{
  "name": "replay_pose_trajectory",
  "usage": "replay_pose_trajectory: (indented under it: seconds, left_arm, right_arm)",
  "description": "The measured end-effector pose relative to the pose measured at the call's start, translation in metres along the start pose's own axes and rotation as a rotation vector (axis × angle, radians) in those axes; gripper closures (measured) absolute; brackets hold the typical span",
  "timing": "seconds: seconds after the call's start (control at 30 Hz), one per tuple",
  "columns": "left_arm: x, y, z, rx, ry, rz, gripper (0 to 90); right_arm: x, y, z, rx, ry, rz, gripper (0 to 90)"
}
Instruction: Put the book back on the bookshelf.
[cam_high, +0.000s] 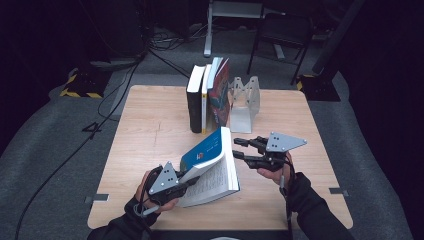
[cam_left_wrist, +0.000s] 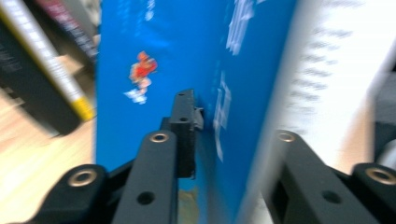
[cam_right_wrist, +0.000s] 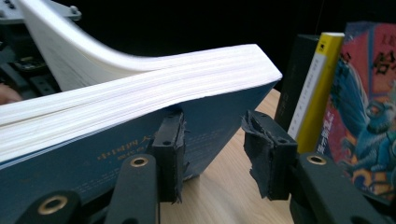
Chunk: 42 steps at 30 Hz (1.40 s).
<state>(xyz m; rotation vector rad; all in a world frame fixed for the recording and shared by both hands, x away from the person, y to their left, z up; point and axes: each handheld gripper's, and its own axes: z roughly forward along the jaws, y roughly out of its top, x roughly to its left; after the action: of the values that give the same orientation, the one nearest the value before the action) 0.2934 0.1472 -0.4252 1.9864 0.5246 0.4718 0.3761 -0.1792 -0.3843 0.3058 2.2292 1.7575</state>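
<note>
**Blue paperback held open near the front edge of the worktop**

A blue-covered paperback (cam_high: 212, 165) sits tilted above the front middle of the wooden worktop (cam_high: 150, 130), its pages fanned open and facing the person. The left gripper (cam_high: 186, 180) comes in from the front left corner side. In the left gripper view its fingers (cam_left_wrist: 184, 128) are clamped on the front cover and a wad of pages: one finger lies flat against the blue cover, the other sits on the printed-page side, though the picture is blurred by motion. No earlier picture shows how this grip came about.

The right gripper (cam_high: 240, 149) is level just to the right of the book, pointing left at its outer edge. In the right gripper view its fingers (cam_right_wrist: 170, 149) stand apart, with bare wood showing in the gap. The left finger is at the book's blue back cover, under the thick block of white pages (cam_right_wrist: 140, 98); whether it touches the cover I cannot tell. The other finger is clear of the book.

Toward the back edge, at the middle, a row of upright books (cam_high: 207, 95) leans against a grey metal bookend (cam_high: 245, 102): a black one, a yellow-spined one and one with a colourful illustrated cover. They stand well apart from the book in hand.
</note>
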Motion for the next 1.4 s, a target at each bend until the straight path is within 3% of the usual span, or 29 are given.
replay_pose_trajectory:
  seconds: [0.1,0.17,0.27,0.37,0.63,0.8,1.0,1.07,1.17,1.4]
  left_arm:
    - [0.004,-0.004,0.000,0.002,-0.001,-0.032,66.4]
    - [0.003,-0.003,-0.001,0.009,0.003,-0.039,65.8]
    - [0.000,-0.002,0.000,0.018,-0.013,-0.032,64.5]
    - [-0.003,0.002,0.001,0.021,-0.005,-0.006,68.5]
    - [0.007,0.011,0.013,-0.035,-0.085,0.001,76.1]
    - [0.008,0.027,0.038,-0.059,-0.141,0.028,76.2]
    - [0.004,0.045,0.071,-0.090,-0.209,0.032,76.0]
    - [0.002,0.048,0.082,-0.100,-0.230,0.013,75.4]
    - [0.002,0.054,0.093,-0.112,-0.241,0.014,75.1]
    - [0.007,0.056,0.091,-0.120,-0.233,0.023,73.4]
  right_arm:
    - [0.005,0.006,0.005,0.008,-0.005,-0.032,54.2]
    - [0.005,0.007,0.006,0.023,-0.024,-0.029,51.6]
    - [0.003,0.001,0.007,0.029,-0.012,0.010,51.5]
    - [0.004,0.001,0.006,0.030,-0.010,0.003,51.9]
    - [-0.006,-0.005,0.000,0.002,0.012,0.031,53.4]
    - [-0.017,-0.002,-0.017,-0.029,-0.033,0.038,55.8]
    - [-0.023,0.005,-0.041,-0.038,-0.097,0.011,57.3]
    - [-0.026,0.008,-0.049,-0.029,-0.123,0.008,58.5]
    - [-0.030,0.009,-0.058,-0.026,-0.142,0.015,58.5]
    - [-0.027,0.014,-0.059,-0.006,-0.172,0.007,57.4]
